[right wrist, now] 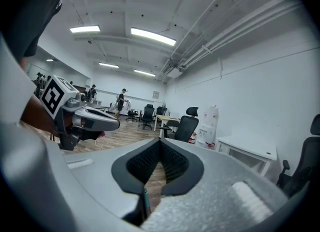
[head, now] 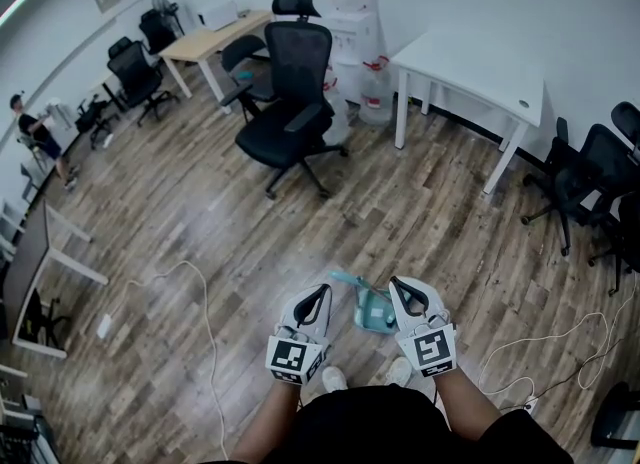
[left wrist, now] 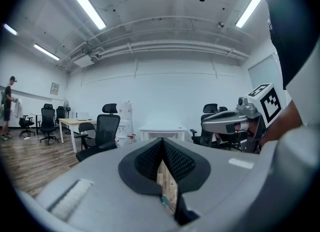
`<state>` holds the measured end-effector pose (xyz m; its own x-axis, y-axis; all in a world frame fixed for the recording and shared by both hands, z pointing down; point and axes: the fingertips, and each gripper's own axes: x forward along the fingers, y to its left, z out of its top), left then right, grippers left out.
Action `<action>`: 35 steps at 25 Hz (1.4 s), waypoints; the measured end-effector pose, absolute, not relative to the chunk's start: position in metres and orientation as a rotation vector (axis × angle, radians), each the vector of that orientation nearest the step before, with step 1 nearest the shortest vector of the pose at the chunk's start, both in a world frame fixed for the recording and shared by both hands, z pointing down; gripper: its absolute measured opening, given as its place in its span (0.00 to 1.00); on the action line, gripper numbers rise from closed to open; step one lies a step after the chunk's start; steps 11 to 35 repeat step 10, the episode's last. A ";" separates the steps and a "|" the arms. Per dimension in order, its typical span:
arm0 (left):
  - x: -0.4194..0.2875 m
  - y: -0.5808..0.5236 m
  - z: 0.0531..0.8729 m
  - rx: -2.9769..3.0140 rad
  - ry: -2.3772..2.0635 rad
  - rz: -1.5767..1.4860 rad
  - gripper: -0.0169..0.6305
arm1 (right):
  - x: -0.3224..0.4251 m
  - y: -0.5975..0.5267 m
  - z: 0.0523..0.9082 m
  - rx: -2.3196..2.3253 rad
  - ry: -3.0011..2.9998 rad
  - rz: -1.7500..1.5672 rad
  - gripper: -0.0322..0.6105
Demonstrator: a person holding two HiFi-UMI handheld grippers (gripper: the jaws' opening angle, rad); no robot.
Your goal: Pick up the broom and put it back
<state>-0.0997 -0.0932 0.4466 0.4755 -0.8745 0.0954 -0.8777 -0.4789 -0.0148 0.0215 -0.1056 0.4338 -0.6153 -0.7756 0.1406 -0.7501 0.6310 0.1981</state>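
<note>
Wood-plank floor point(head: 200, 222) fills most of the head view, running back to a white wall. On it, to the right, stands a white table point(head: 470, 67), and near the middle a black office chair point(head: 292, 102) with a pale wooden desk point(head: 215, 37) behind it. Low in that view the person holds both tools side by side, apart from each other. The left gripper point(head: 321, 290) has its pads pressed tip to tip with nothing between them; only floor shows through the slit behind the tips. The right gripper point(head: 398, 283) is likewise closed on itself and empty. Between the two, lower down and just ahead of the person's shoes point(head: 333, 379), lies a small teal piece that looks to be the broom point(head: 372, 310), touched by neither tool. A thin white cable point(head: 205, 317) loops over the planks at left.
</note>
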 end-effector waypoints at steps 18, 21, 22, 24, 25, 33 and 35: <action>-0.097 -0.099 0.433 2.696 -1.594 0.112 0.05 | 0.022 -0.112 0.426 1.256 -2.662 -0.190 0.05; -0.097 -0.099 0.433 2.696 -1.594 0.112 0.05 | 0.022 -0.112 0.426 1.256 -2.662 -0.190 0.05; -0.097 -0.099 0.433 2.696 -1.594 0.112 0.05 | 0.022 -0.112 0.426 1.256 -2.662 -0.190 0.05; -0.097 -0.099 0.433 2.696 -1.594 0.112 0.05 | 0.022 -0.112 0.426 1.256 -2.662 -0.190 0.05; -0.097 -0.099 0.433 2.696 -1.594 0.112 0.05 | 0.022 -0.112 0.426 1.256 -2.662 -0.190 0.05; -0.097 -0.099 0.433 2.696 -1.594 0.112 0.05 | 0.022 -0.112 0.426 1.256 -2.662 -0.190 0.05; -0.097 -0.099 0.433 2.696 -1.594 0.112 0.05 | 0.022 -0.112 0.426 1.256 -2.662 -0.190 0.05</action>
